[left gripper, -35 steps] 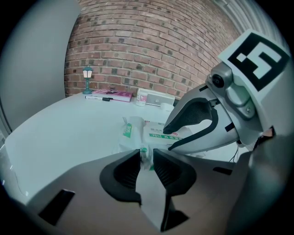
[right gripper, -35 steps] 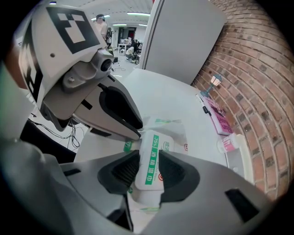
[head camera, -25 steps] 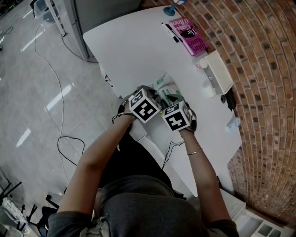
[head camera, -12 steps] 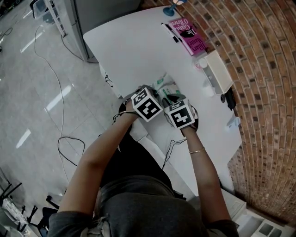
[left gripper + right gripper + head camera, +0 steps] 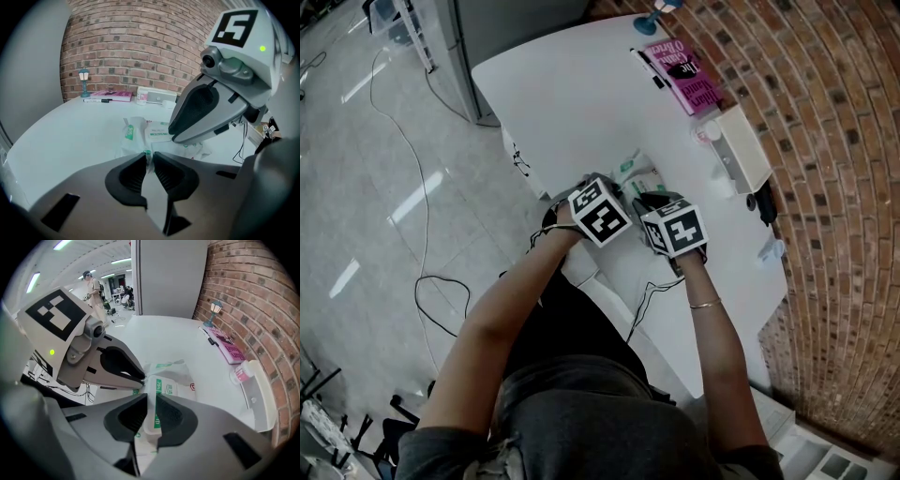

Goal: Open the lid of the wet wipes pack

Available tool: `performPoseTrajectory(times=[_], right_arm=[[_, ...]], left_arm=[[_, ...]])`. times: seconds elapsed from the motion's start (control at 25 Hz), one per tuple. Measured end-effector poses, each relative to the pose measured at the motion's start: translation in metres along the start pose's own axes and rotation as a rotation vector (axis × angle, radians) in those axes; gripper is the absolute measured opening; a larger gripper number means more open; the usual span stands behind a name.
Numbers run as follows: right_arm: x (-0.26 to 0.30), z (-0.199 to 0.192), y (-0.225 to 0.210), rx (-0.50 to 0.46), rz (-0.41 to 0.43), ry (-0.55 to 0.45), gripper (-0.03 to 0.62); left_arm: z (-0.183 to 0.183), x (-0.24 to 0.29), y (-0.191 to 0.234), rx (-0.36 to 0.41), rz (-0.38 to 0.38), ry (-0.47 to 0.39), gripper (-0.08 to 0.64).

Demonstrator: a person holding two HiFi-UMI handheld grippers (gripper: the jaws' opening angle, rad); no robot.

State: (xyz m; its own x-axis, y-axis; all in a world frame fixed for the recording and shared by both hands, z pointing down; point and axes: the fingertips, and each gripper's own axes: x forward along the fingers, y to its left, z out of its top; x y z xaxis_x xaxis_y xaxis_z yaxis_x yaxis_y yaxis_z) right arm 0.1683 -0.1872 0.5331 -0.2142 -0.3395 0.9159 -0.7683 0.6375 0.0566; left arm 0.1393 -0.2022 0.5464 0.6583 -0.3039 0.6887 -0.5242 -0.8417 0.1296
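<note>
Working on a soft white wet wipes pack with green print (image 5: 639,176), set flat near the front edge of the white table (image 5: 572,94). Pinching a thin fold of its film with the left tool (image 5: 149,158), jaws drawn together on it. Likely done to anchor the soft pack against lifting or sliding once the lid gets pulled.

Clamping the rigid white lid with green label (image 5: 165,389) with the right tool (image 5: 151,403), aimed steeply down, jaws having just been closing onto the lid's sides. Probably gripped there for leverage to hinge it up. Not raised yet; flat on the pack.

Crowded over the pack: both tools side by side and very close, so little room to swing the lid without bumping the left tool.

Farther back along the brick wall, well apart from the pack:
- a pink paperback book (image 5: 684,73), with a black pen (image 5: 647,64) just beside it
- a small blue lamp figurine (image 5: 84,77)
- a long white box (image 5: 742,145)
- a small bottle with a pink label (image 5: 240,373)

None of it in the way. Thin black cable (image 5: 652,300) hanging off the table's near edge, below the hands and out of the path too.
</note>
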Motion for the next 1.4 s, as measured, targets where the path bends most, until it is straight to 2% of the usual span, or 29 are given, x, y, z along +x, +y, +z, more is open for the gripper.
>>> performPoseTrajectory(times=[0.24,0.48,1.08,1.4], right_arm=[[-0.002,0.001,-0.001,0.015,0.029,-0.003,0.061],[-0.003,0.0,-0.002,-0.02,0.03,0.008,0.051],[-0.008,0.0,-0.005,0.067,0.096,-0.016,0.048],[-0.037,0.002,-0.05,0.113,0.04,-0.068,0.014]], left_arm=[[0.001,-0.001,0.0,-0.006,-0.015,-0.005,0.067],[0.001,0.0,-0.001,-0.009,-0.024,-0.008,0.063],[0.0,0.002,-0.002,0.0,-0.039,0.002,0.057],[-0.003,0.002,-0.001,-0.005,-0.043,0.006,0.054]])
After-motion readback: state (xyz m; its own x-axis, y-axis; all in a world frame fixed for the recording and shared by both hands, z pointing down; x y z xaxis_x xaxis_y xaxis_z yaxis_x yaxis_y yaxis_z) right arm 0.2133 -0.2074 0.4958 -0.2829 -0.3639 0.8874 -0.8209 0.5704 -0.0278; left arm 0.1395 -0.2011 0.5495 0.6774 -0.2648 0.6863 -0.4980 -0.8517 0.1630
